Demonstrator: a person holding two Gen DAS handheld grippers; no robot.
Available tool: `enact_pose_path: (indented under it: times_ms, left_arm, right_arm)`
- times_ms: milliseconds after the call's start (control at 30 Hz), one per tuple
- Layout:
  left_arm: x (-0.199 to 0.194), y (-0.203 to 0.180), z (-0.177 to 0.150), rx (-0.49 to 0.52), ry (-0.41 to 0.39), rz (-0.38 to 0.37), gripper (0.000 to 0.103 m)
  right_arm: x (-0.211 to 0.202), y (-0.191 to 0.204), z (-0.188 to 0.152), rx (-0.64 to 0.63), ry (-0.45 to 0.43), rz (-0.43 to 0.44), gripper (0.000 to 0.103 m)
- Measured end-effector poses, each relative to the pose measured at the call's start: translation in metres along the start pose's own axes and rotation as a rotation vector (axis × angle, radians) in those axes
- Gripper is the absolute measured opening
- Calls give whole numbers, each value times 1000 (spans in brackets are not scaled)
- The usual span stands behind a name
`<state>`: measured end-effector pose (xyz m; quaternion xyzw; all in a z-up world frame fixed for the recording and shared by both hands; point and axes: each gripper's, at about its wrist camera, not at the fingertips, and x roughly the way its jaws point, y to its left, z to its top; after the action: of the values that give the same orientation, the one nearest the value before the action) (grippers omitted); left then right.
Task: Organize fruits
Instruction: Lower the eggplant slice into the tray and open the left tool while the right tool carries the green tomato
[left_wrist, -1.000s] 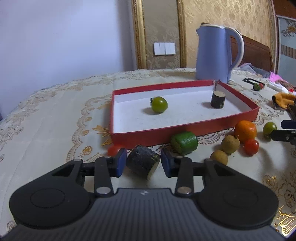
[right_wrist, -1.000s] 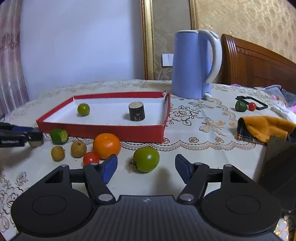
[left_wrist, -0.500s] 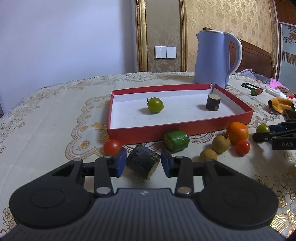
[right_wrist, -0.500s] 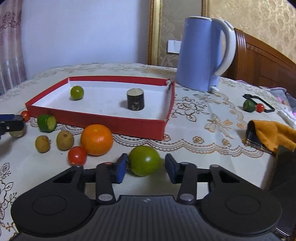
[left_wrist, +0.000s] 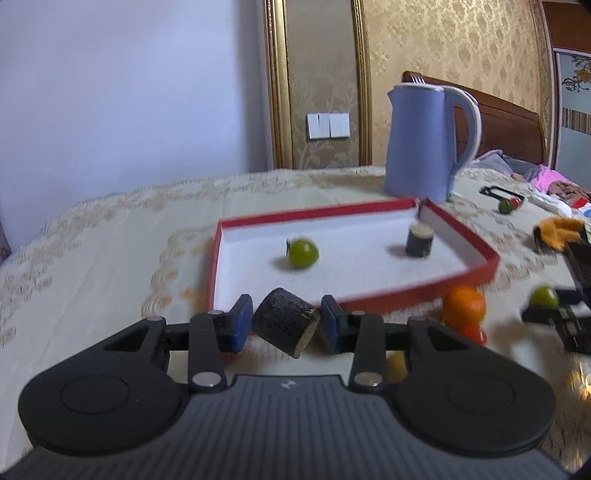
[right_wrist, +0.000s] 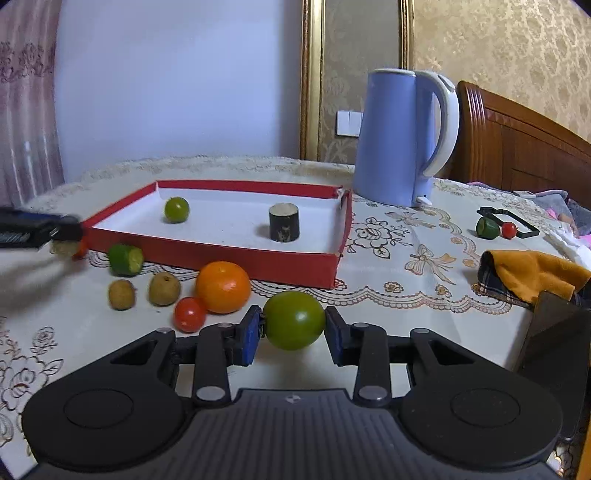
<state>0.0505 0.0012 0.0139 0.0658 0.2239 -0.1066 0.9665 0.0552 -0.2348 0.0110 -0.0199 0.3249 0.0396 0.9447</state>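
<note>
Green tomato (right_wrist: 293, 319) sits between the right gripper's (right_wrist: 291, 332) blue pads, which are closing onto its sides, with an orange (right_wrist: 223, 287) at ten o'clock. The left gripper (left_wrist: 286, 326) is clamped on a dark cylinder piece (left_wrist: 285, 322), red tray (left_wrist: 480, 271) at twelve o'clock.

Both wrist views low, near, facing red tray (left_wrist: 484, 264) and kettle (right_wrist: 391, 147); shared.
</note>
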Motion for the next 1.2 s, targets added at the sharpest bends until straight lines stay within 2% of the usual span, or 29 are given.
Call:
enact_pose_path:
  times_ms: [167, 500, 700, 900, 1200]
  left_arm:
    - [30, -9, 29, -13, 18, 1, 37]
    - [87, -11, 56, -33, 66, 112, 37]
    - [129, -1, 64, -40, 116, 192, 37]
    - [149, 10, 61, -64, 161, 228, 37]
    - [129, 9, 58, -31, 112, 277, 67]
  right_arm:
    - [-11, -1, -2, 26, -32, 29, 36]
    - [-18, -3, -6, 57, -58, 58, 36]
    - [-22, -1, -6, 66, -68, 72, 36]
    - [-20, -2, -6, 79, -63, 83, 36]
    - [-15, 2, -5, 85, -57, 86, 36]
